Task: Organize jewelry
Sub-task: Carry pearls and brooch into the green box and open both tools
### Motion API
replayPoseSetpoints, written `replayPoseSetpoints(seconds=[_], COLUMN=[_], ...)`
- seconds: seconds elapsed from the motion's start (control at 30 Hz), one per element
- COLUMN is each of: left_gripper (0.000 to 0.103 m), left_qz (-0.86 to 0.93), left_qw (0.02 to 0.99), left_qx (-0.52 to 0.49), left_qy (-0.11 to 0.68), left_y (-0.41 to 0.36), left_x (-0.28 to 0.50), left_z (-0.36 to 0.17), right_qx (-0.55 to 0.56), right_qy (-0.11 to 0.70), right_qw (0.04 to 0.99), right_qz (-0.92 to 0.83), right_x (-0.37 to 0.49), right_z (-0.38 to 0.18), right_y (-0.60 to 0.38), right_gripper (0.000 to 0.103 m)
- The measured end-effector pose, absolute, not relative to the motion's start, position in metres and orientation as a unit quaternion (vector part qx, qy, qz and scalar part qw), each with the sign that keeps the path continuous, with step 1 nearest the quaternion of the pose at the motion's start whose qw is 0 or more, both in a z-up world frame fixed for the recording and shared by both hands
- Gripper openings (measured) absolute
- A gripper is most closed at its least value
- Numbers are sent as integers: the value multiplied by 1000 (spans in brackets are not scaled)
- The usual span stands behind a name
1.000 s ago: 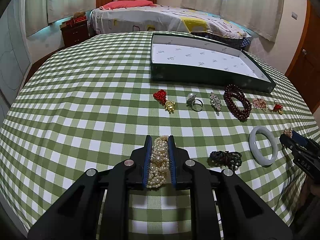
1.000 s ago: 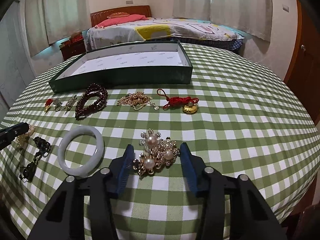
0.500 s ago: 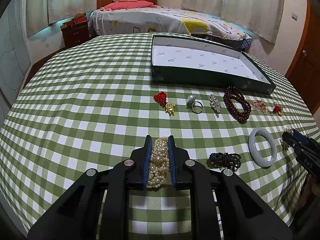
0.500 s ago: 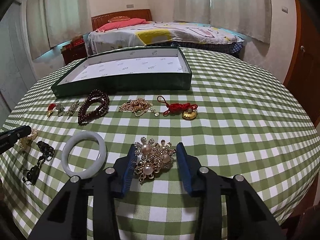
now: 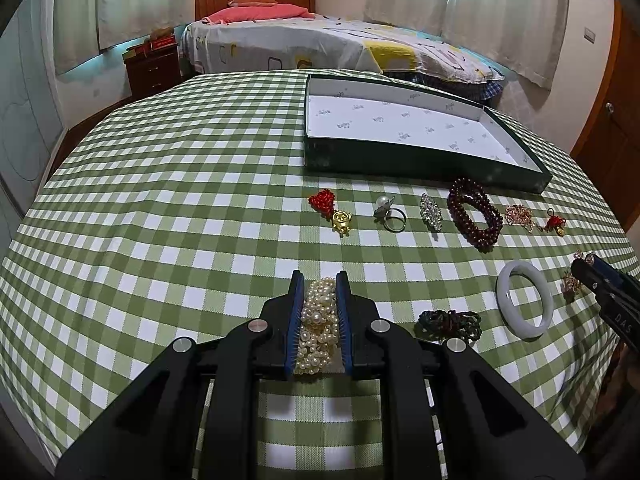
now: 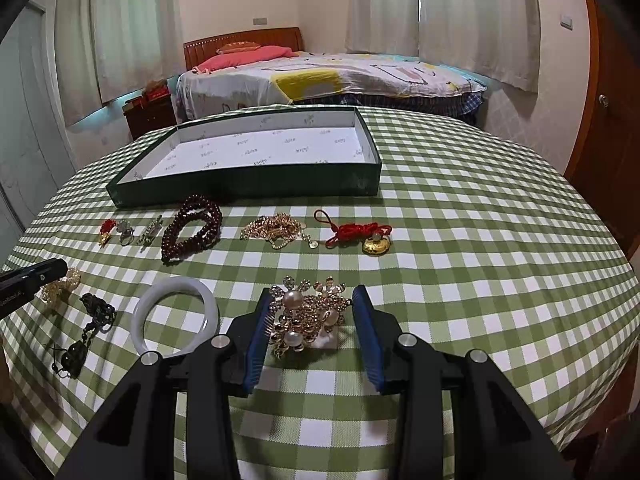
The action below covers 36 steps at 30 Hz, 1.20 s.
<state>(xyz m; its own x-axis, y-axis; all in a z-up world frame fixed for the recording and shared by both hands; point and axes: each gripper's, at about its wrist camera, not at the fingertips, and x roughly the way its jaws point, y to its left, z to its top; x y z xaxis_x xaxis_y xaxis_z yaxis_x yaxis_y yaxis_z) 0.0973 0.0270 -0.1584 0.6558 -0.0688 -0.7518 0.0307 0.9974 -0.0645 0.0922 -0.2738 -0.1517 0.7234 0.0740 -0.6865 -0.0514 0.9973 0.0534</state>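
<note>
left gripper (image 5: 320,312): clamped on pearl bracelet (image 5: 316,328), jaws narrow, bracelet low over the tablecloth (image 5: 180,208)
right gripper (image 6: 314,322): jaws part closed around gold pearl brooch (image 6: 306,314); left pad touching, gap at right pad, not gripped yet
box (image 6: 248,184): green, far side of table, open, nothing inside
loose pieces: dark red bead bracelet (image 6: 190,226), gold chain (image 6: 276,230), red-cord charm (image 6: 360,236), white bangle (image 6: 176,316), ring (image 5: 390,216), all on cloth in front of box
step: pickup, 2 pieces at once, none boxed yet
next: finish squeeze on brooch, lift both, carry forward over box wall, drop inside
risk: brooch lumpy, could slip or tilt in pads
</note>
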Motion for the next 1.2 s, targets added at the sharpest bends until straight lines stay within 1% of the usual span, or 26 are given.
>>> replayPoseSetpoints(seconds=[0.83, 1.07, 1.2], left_gripper=[15, 15, 15], left_qz=[-23, -32, -45], left_qw=[930, 938, 944], left_qx=[-29, -34, -29], left_qy=[365, 344, 327], left_y=[27, 23, 13], left_x=[92, 100, 117], left_z=[-124, -99, -82], right_qx=[17, 21, 25], right_qy=[342, 325, 307], right_qw=[938, 944, 950], right_qz=[44, 52, 57], right_x=[91, 96, 110], right_z=[-128, -112, -96], right_y=[-271, -269, -269], right_gripper=[40, 40, 40])
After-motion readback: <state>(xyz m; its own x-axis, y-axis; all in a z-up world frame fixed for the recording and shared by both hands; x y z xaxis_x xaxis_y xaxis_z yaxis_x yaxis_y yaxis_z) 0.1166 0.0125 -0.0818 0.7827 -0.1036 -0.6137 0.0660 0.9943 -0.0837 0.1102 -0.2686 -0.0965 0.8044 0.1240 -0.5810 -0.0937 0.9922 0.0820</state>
